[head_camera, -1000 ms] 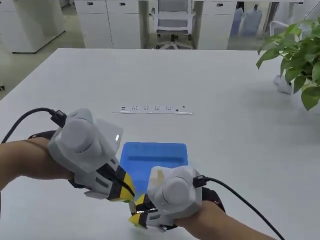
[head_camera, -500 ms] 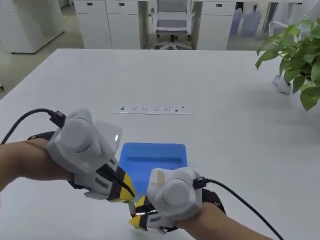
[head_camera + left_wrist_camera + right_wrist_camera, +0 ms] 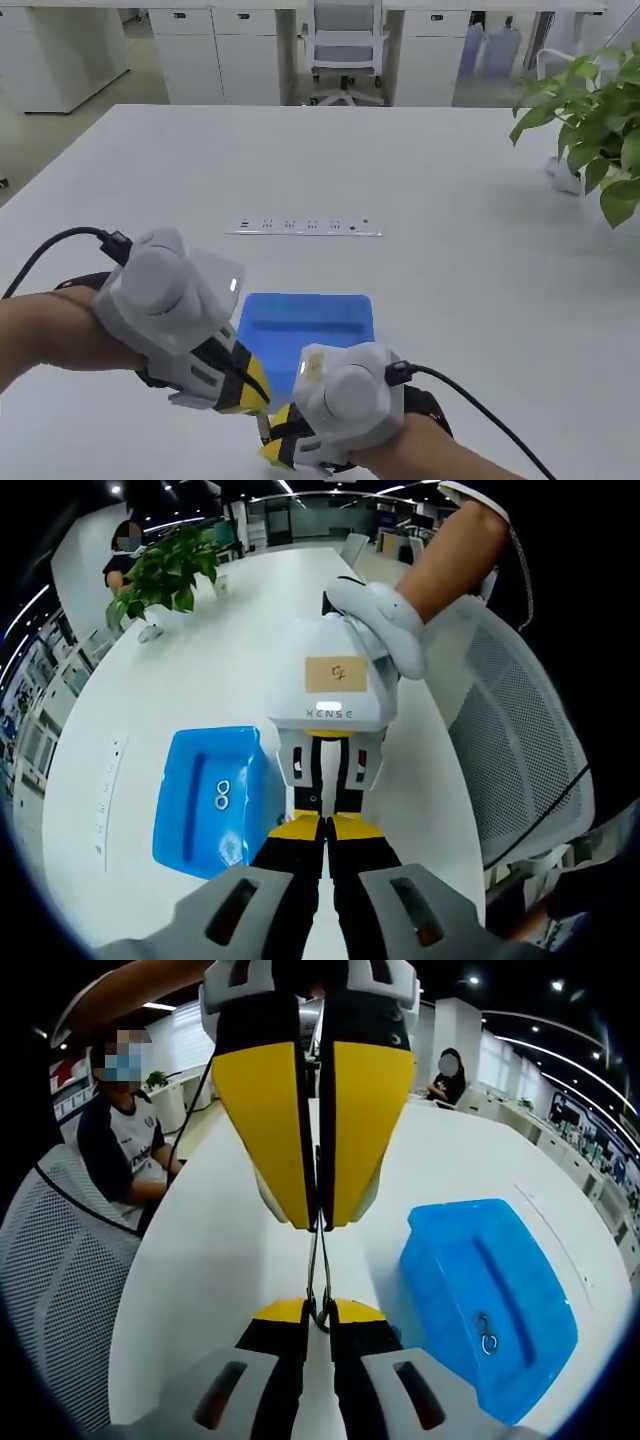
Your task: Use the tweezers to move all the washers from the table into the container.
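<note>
**Tweezers held between two grippers at the near table edge**

Nearest the person, the left gripper (image 3: 325, 828) and right gripper (image 3: 318, 1322) meet nose to nose just above the table (image 3: 450, 250). The tweezers (image 3: 318, 1260) run in a straight line from one to the other. Both sets of jaws are pressed together on the tool. Its two blades lie nearly closed. The tips are hidden inside the left jaws, so I cannot tell whether they pinch anything.

Just beyond the grippers stands the blue container (image 3: 520, 1290). Two washers (image 3: 486, 1332) lie side by side in its trough. Further off are a power strip (image 3: 300, 227) and, at the far right, a plant (image 3: 595, 120).

Judgement: the step in hand is a regrip of the tweezers.

- One gripper should hold firm until the other is fully seated.
- The two should remain in line, since any twist would skew the blades.
- The working gripper should bear on the flat of the blades, so that its squeeze closes the tips squarely.
- The release should be gentle, or the tool may spring out.
</note>
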{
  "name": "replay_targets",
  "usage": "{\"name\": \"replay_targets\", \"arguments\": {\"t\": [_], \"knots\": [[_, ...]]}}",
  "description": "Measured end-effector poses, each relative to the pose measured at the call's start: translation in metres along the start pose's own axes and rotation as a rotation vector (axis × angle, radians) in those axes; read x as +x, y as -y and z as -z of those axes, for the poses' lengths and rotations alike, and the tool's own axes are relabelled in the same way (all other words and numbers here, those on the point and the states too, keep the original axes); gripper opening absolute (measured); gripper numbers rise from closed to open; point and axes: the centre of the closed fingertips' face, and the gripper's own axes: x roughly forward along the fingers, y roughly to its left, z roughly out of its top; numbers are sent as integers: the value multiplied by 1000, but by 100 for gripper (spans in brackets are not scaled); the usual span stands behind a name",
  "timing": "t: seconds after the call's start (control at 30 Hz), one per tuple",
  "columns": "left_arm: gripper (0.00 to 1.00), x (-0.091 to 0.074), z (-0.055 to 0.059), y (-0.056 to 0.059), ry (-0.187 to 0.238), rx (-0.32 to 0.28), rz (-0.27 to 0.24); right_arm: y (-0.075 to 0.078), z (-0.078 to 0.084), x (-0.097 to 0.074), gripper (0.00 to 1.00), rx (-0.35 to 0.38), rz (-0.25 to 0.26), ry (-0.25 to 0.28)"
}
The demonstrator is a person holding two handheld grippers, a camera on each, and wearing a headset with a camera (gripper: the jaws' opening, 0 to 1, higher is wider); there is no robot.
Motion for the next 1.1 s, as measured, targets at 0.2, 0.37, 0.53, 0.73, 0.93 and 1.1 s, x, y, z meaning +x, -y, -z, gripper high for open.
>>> {"name": "replay_targets", "arguments": {"t": [0.2, 0.37, 0.53, 0.73, 0.93, 1.1], "knots": [[5, -5, -4, 1, 6, -4, -4, -1, -4, -4, 9, -7, -2, 7], [5, -14, -10, 2, 20, -6, -9, -1, -13, -10, 9, -14, 3, 22], [5, -21, -17, 1, 36, -3, -11, 1, -20, -16, 9, -21, 9, 34], [5, -29, -27, -3, 41, 11, -11, 7, -29, -24, 9, -25, 19, 43], [5, -36, -36, -10, 48, 25, -14, 17, -37, -34, 9, -35, 34, 45], [5, -42, -43, -22, 59, 30, -23, 29, -42, -41, 9, -24, 45, 55]]}}
